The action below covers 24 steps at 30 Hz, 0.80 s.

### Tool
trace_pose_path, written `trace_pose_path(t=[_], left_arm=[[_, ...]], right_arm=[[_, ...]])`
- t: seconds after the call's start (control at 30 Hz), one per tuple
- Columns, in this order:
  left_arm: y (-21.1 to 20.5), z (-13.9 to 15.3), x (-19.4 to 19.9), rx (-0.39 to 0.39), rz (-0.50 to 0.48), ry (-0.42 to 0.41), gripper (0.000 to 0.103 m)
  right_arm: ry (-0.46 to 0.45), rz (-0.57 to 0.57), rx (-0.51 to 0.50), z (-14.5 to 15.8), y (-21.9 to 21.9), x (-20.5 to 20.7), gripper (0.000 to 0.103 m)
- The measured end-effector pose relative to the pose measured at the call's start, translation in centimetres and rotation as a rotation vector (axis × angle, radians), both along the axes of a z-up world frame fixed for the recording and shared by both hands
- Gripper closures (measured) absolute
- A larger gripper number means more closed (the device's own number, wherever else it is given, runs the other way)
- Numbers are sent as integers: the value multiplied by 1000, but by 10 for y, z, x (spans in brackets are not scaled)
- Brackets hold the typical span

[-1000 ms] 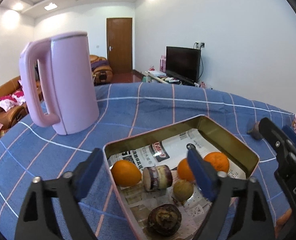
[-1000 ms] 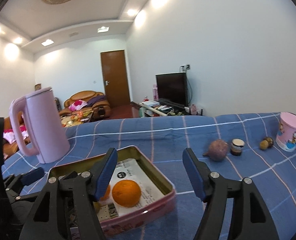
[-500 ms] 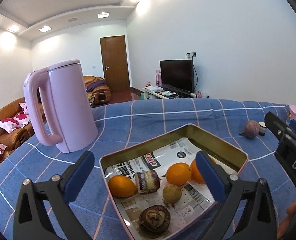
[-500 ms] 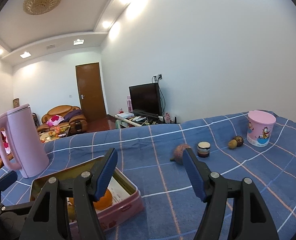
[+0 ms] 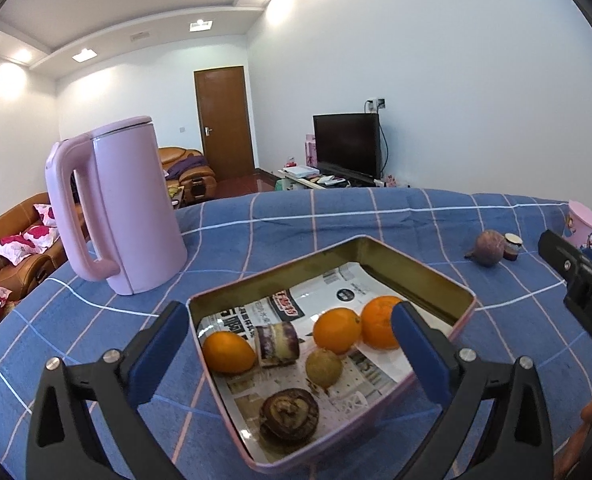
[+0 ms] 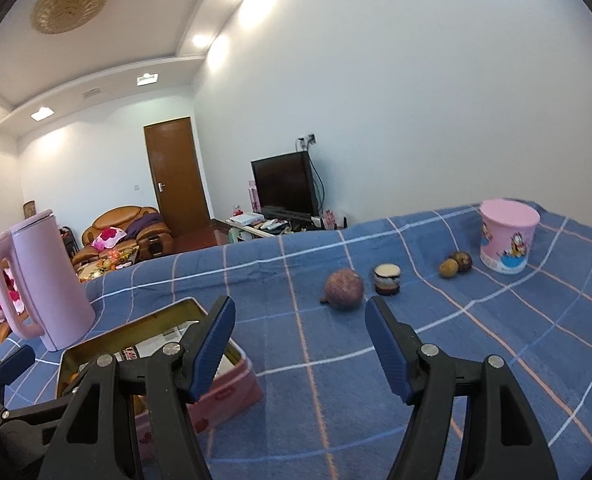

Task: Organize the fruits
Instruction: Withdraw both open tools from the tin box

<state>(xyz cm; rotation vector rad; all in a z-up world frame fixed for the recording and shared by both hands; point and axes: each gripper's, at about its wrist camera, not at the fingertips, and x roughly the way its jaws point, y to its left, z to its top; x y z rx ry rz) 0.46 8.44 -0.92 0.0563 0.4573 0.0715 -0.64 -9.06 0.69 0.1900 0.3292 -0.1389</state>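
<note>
A: Left wrist view first: what is the surface?

B: A blue cloth with white and pink grid lines covers the table. The shallow rectangular metal tin with pink outer walls sits on it, lined with printed paper. Behind the tin stands the tall pale pink kettle with a loop handle.

A: And the fruit?

B: Inside the tin lie three round oranges, a small yellow-green round fruit, a dark wrinkled round fruit and a short purple-skinned cut piece. Right of the tin, well apart on the cloth, sit a dull purple round fruit, a small dark jar with a cream lid, two more small round fruits touching each other, and a pink cartoon-printed cup.

A: The room beyond the tin?

B: White walls, a brown wooden door, a black television and an orange-brown leather sofa.

A: The grippers?

B: The left gripper hangs over the tin, jaws spread wide, nothing between the pads. The right gripper hovers right of the tin, jaws parted, holding nothing.

A: Anything hard to make out?

B: The right wrist view hides most of the tin's contents behind a finger. The paper's print is unreadable. An orange shape at the left view's lower right edge is cut off; I cannot tell what it is.
</note>
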Motion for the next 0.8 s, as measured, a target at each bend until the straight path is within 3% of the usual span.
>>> trace_pose_path(t=[0.4,0.8], left_arm=[[-45,-2,-6,2,-95,42,0],[-108,-2,1,-1,-198,77,0]], right_arm=[[51,-62,40,-4,-57,-8,34],[119,-126,72,-8,-142,-8,34]])
